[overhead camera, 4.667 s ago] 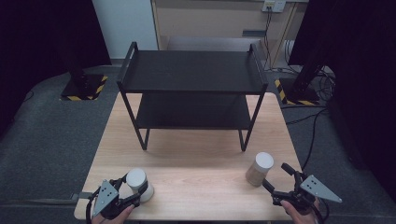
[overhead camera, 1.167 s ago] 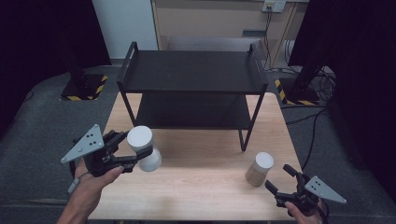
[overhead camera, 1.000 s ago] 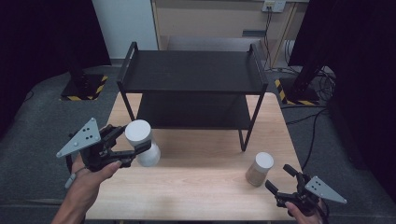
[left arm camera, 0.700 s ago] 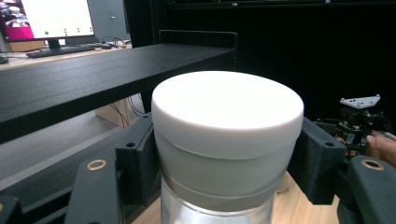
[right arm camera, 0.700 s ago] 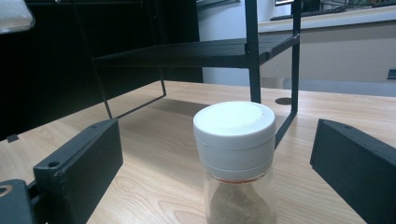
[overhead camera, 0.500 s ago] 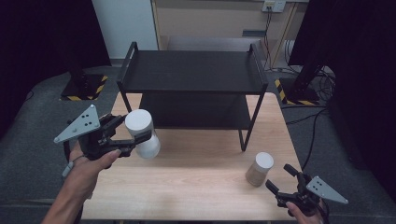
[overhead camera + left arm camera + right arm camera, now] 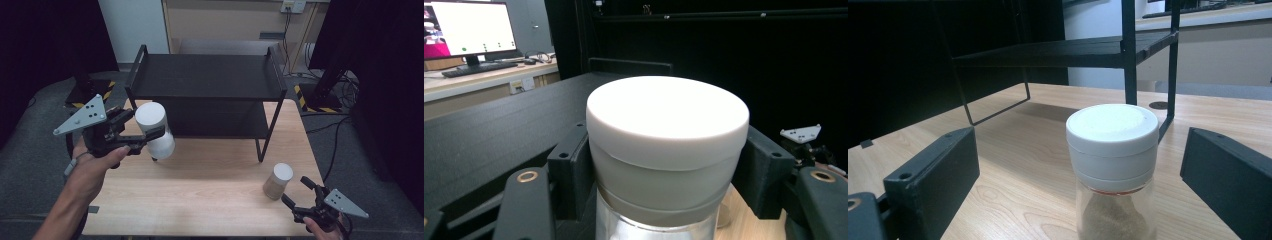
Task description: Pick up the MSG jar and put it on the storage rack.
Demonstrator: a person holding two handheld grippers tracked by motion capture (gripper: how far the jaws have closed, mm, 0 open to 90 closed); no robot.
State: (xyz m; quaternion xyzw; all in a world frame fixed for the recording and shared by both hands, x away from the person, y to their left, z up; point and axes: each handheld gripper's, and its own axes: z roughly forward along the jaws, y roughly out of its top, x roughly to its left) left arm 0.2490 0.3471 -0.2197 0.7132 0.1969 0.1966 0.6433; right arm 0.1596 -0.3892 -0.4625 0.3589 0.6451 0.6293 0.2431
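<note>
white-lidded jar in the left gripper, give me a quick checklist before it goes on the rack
1. Grip: the left gripper has both jaws against the white lid of the jar – ok.
2. Jar clear of the table: held in the air beside the black rack – ok.
3. Landing spot: the rack's top shelf looks bare – ok.
4. Jar level: in the high view it looks tilted, lid toward the camera – not ok for setting down yet.
5. Second jar: upright on the table, away from the rack – ok.
6. Right gripper: open, its jaws either side of that jar without touching – ok.
</note>
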